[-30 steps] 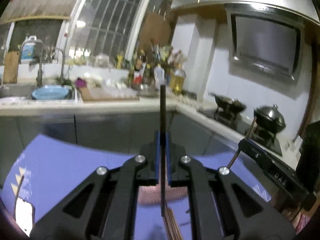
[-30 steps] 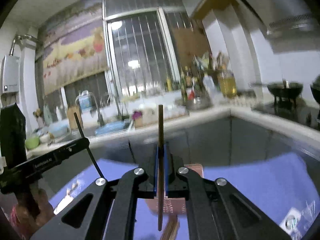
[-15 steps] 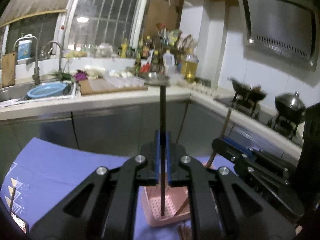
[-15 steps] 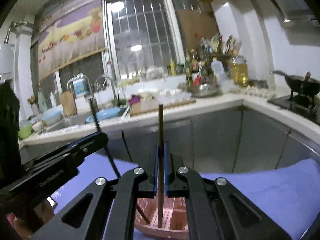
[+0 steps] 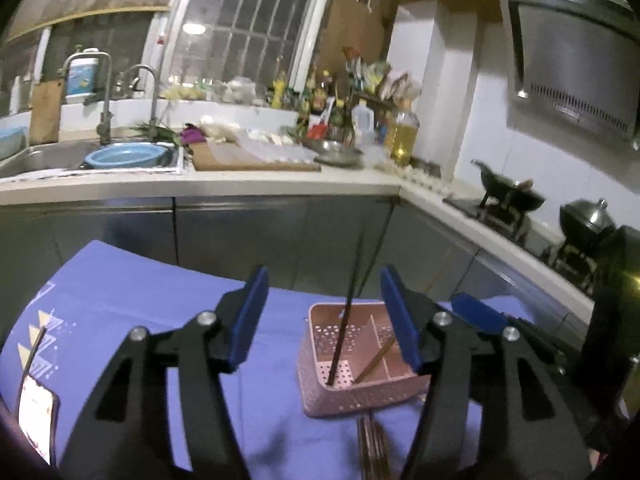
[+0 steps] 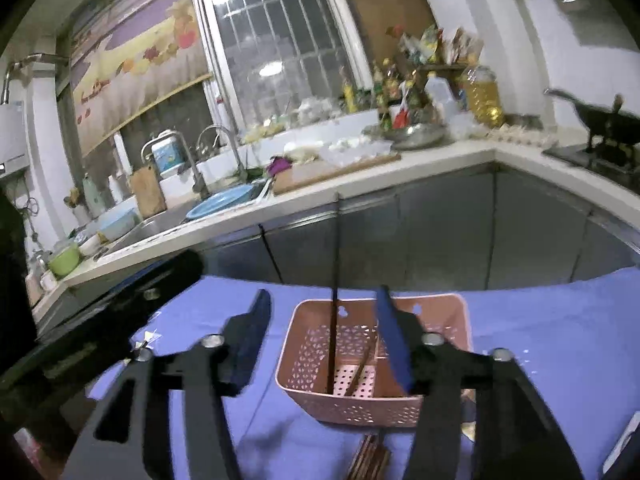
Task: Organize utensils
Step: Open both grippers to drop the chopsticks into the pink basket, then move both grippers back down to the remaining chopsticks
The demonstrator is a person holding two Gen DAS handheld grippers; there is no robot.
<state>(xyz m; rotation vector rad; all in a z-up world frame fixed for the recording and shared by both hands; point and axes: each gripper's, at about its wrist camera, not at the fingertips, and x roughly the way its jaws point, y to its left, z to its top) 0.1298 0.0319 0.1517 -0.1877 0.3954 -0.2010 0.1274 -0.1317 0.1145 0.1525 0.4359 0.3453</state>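
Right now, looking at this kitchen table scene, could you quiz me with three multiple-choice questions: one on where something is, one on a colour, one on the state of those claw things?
1. Where is the dark chopstick?
A. On the sink
B. Standing in the pink basket
C. Flat on the cloth

2. What colour is the tablecloth?
A. Blue-purple
B. White
C. Green

3. How are the left gripper and right gripper?
A. Both clamped on chopsticks
B. One open, one shut
C. Both open, holding nothing

Answers: 1 B, its tip rests inside the basket; 2 A, the cloth around the basket shows it; 3 C, the blue pads stand wide apart in both views.
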